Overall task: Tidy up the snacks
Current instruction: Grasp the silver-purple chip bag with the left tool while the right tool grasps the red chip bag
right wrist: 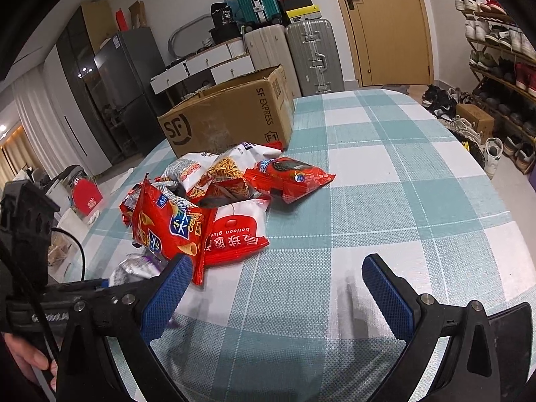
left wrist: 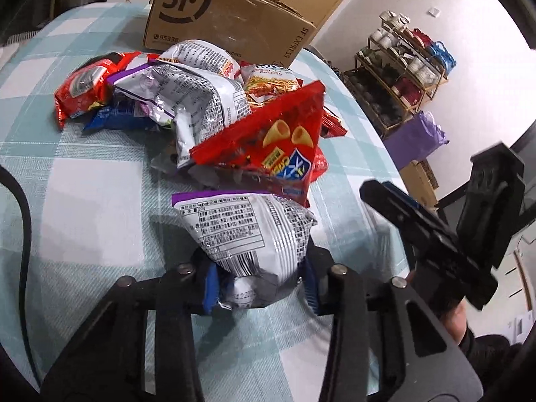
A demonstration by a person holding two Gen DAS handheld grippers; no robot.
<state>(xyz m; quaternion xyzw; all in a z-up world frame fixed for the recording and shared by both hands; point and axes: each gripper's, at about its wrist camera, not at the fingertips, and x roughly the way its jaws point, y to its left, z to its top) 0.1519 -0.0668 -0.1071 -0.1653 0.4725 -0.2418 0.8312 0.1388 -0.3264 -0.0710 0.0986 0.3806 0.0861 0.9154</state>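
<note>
The left hand-held gripper (left wrist: pixel 258 284) squeezes a shiny silver snack bag with a purple edge (left wrist: pixel 248 231) between its blue pads, just above the surface with the blue and white checked cloth (left wrist: pixel 83 184). Right behind it lies a pile of snack bags (left wrist: pixel 201 107), with a red cone-chip bag (left wrist: pixel 268 144) in front. A brown cardboard box (left wrist: pixel 227 16) stands behind the pile. The right hand-held gripper (right wrist: pixel 278 288) is wide open and holds nothing.
</note>
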